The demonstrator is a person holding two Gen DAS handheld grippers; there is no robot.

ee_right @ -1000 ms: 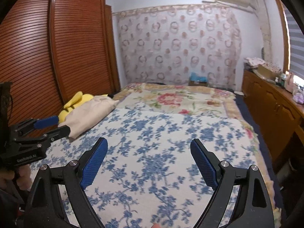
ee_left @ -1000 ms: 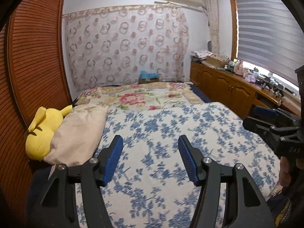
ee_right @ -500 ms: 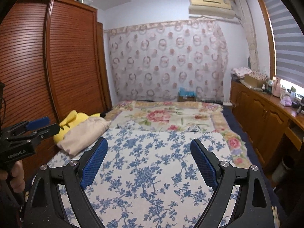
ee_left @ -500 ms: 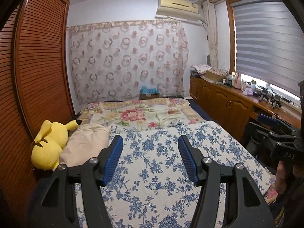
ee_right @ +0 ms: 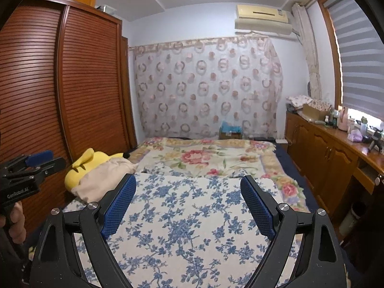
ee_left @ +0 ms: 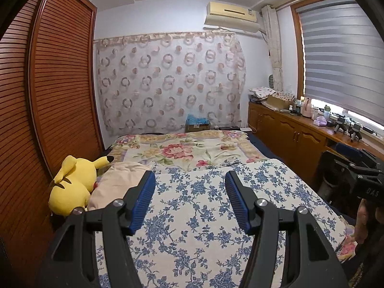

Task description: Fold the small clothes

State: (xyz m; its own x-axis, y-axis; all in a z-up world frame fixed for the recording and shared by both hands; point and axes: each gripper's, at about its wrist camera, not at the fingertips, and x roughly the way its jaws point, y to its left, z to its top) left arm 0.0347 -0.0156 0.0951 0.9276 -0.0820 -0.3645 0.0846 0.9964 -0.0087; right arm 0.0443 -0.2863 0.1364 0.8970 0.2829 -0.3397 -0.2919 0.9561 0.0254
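No small garment shows in either view. My left gripper (ee_left: 189, 177) hovers open above the bed's blue-flowered cover (ee_left: 196, 211), with nothing between its blue pads. My right gripper (ee_right: 188, 180) is open wider over the same cover (ee_right: 187, 211), also with nothing in it. In the left wrist view the right gripper (ee_left: 355, 168) shows at the right edge with a hand under it. In the right wrist view the left gripper (ee_right: 33, 165) shows at the left edge. Both point along the bed, slightly downward.
A yellow plush toy (ee_left: 72, 187) and a beige pillow (ee_left: 115, 182) lie at the bed's left side against a slatted wooden wardrobe (ee_left: 48, 96). A rose-patterned blanket (ee_left: 182, 148) covers the far half. A cluttered wooden cabinet (ee_left: 292, 129) runs along the right.
Both grippers have risen and tilted up, so more wall and ceiling and less of the bed show. Their openings look the same.
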